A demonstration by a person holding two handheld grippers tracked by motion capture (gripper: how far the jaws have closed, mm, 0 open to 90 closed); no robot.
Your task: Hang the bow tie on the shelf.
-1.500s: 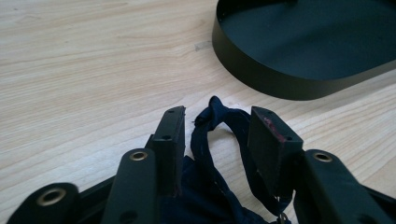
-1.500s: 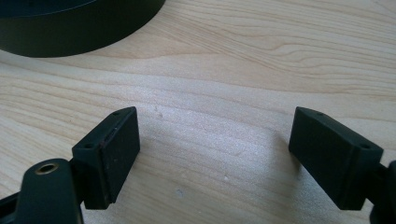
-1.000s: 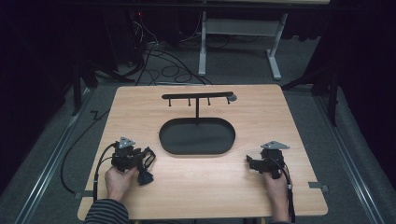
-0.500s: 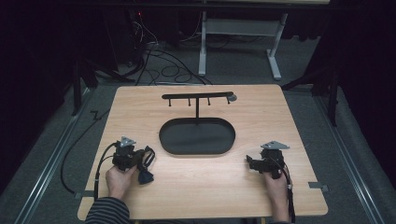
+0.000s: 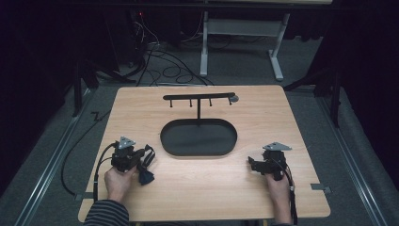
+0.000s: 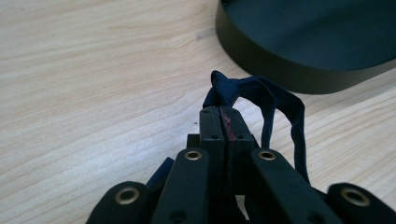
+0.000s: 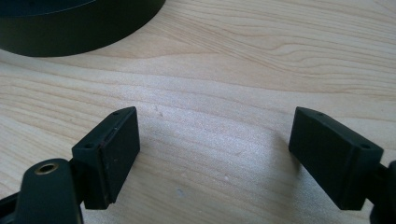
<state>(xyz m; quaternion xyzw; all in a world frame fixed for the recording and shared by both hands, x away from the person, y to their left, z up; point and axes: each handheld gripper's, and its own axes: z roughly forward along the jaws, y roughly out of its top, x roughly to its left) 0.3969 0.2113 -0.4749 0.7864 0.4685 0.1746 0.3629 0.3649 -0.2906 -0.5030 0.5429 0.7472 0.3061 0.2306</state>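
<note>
Left gripper (image 6: pixel 223 122): jaws just closed, pressed together on a dark blue strap (image 6: pixel 275 105) (a thin band of cloth, looped). Right gripper (image 7: pixel 215 156): jaws spread wide, nothing between them, bare wood beneath.

Strap lies near the table's (image 5: pixel 282 117) left front, at the left gripper (image 5: pixel 141 162); its loop arches up from the jaw tips and trails back along the gripper's right side, long axis roughly along the jaws. Free end bunches on the wood (image 5: pixel 147 176).

Just beyond: black oval tray (image 5: pixel 197 139), its wall near the loop, not touching. Behind it a T-shaped rack (image 5: pixel 200 98) with small pegs. Right gripper (image 5: pixel 256 165) well apart.
</note>
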